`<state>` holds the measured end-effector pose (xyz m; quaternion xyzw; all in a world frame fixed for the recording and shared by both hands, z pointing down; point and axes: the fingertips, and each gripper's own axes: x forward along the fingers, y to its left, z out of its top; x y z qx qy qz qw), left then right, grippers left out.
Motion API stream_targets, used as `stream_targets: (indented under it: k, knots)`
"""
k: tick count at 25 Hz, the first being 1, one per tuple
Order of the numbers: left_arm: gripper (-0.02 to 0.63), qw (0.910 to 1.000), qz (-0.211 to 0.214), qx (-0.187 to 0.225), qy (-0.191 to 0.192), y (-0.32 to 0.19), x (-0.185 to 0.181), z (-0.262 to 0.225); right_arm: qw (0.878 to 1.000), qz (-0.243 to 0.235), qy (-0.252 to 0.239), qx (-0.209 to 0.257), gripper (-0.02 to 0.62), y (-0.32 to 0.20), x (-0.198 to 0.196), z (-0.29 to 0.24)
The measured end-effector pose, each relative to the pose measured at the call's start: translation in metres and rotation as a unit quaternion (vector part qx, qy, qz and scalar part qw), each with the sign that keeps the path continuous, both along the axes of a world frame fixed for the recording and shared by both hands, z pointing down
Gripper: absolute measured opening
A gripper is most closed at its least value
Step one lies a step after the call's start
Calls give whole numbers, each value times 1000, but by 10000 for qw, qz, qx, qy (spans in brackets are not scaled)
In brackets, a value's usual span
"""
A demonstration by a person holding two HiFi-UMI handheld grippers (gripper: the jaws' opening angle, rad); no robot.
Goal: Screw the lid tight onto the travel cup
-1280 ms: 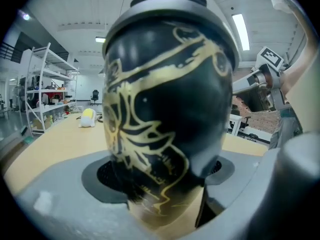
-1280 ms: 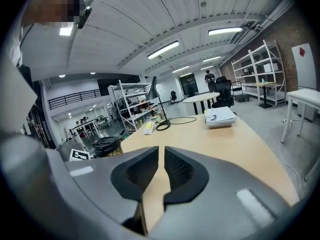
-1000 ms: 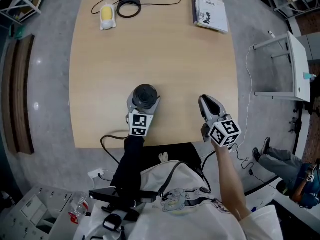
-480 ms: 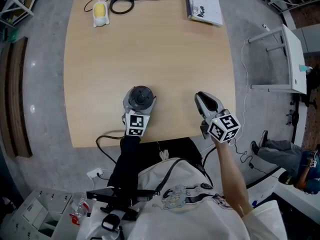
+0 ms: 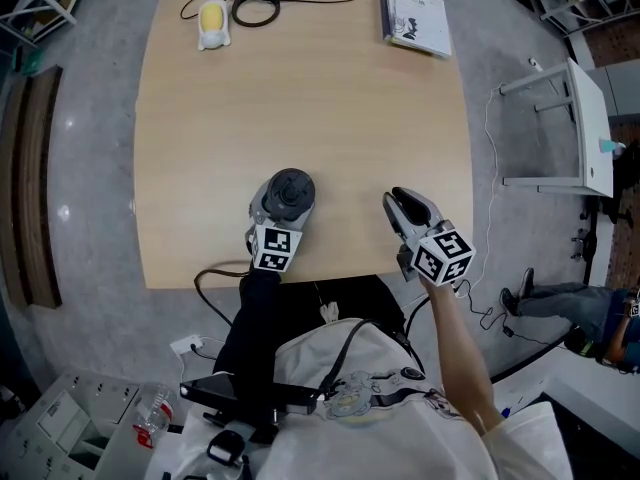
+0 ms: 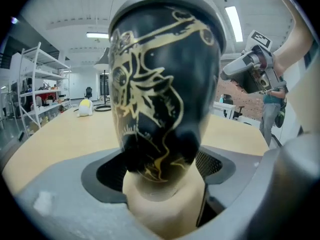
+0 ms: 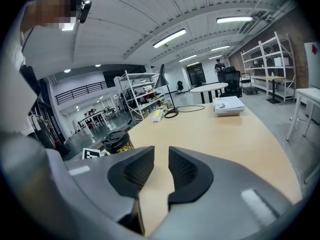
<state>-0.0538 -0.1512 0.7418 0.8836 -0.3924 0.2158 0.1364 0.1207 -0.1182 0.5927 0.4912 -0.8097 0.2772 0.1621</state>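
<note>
A black travel cup [image 5: 291, 194] with a gold pattern and a dark lid [image 7: 115, 135] stands near the front edge of the wooden table [image 5: 300, 98]. My left gripper [image 5: 287, 208] is shut on the cup's body, which fills the left gripper view [image 6: 165, 84] between the two jaws. To the cup's right, my right gripper [image 5: 398, 204] hovers over the table. Its jaws have just been opening and now stand a narrow gap apart [image 7: 161, 171] with nothing between them. In the right gripper view the cup [image 7: 119, 143] shows off to the left.
A stack of booklets [image 5: 415, 18] lies at the table's far right corner. A yellow object [image 5: 213, 23] and a coiled black cable [image 5: 257, 8] are at the far left. A white side table [image 5: 585, 128] stands on the floor to the right.
My right gripper has drifted a little left, closer to the cup, and its jaws have parted slightly. The left gripper still holds the cup at about the same spot.
</note>
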Motion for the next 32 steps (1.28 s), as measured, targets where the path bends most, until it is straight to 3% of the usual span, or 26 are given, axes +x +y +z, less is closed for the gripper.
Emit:
stream_targets:
  k: [6,10,13,16,17,18,19,20,24,27,32]
  knots:
    - [426,9999,-26,-86,-53,16,-8,3,9999,69,-94,-125,114,11,3,7]
    - [425,9984,-386,-341,-212,42,-45,1,9994,258,-195,-115,112,13,9,13]
    - [414,9947,-816,-533,-317,63,-78,-7,9992,334,-221,39,71,18,13,9]
    - [399,9929,-1139,-215,-256,70,-91,-48,9989,291,-196,326,13,26,19,-6]
    - [326,9921,-1230,-13,-250,71,-92,-67,9983,311,-208,437,3,30,23,-13]
    - [210,9907,-1325,210,-243,73,-92,-86,9976,341,-233,551,0,35,28,-20]
    - [53,9886,-1426,424,-230,78,-90,-106,9967,368,-267,665,0,43,34,-28]
    - [-3,9863,-1519,603,-204,85,-86,-125,9958,377,-304,780,0,53,40,-36]
    - [-5,9759,-1937,1003,36,128,-70,-194,9913,383,-395,1196,0,106,64,-68]
    - [-5,9662,-2317,1099,265,160,-59,-230,9861,642,-495,1452,-2,145,86,-94]
    - [-5,9655,-2081,1513,415,182,-25,-294,9785,697,-147,1938,-2,184,96,-144]
